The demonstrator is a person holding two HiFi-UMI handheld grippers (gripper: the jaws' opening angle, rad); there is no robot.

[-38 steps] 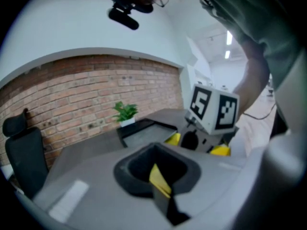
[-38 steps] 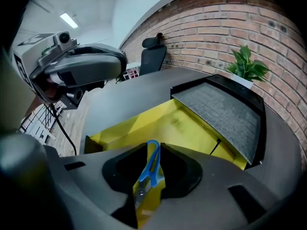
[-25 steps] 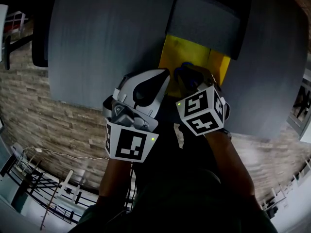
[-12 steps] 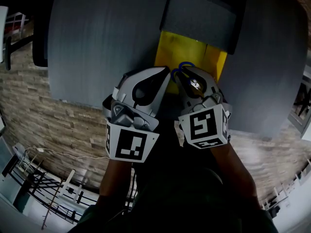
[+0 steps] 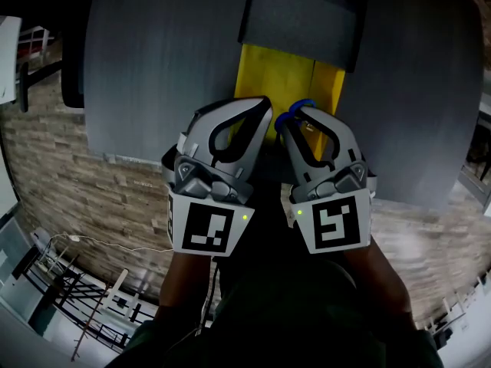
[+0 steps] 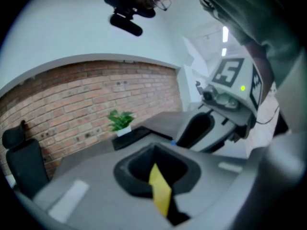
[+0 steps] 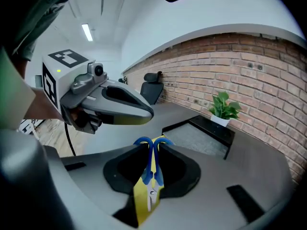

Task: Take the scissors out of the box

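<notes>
The scissors [image 7: 152, 169] have blue handles, and my right gripper [image 7: 152, 150] is shut on them, loops past the tips and blades toward the camera. In the head view the blue loops [image 5: 298, 109] show at the right gripper [image 5: 292, 119], above the near end of the yellow box [image 5: 272, 71]. The box's grey lid [image 5: 301, 20] lies at its far end. My left gripper [image 5: 262, 107] hovers beside the right one over the box's near left edge, jaws together and empty. In the left gripper view its jaws [image 6: 153, 150] show only a yellow strip of box between them.
The box sits on a grey tabletop [image 5: 153, 60] whose near edge runs under both grippers. A potted plant [image 7: 223, 108] stands behind the lid by the brick wall. A black chair [image 7: 152, 86] is past the table's far side.
The right gripper has drawn back toward me and levelled out, bringing the blue-handled scissors up from the box. The left gripper has hardly moved.
</notes>
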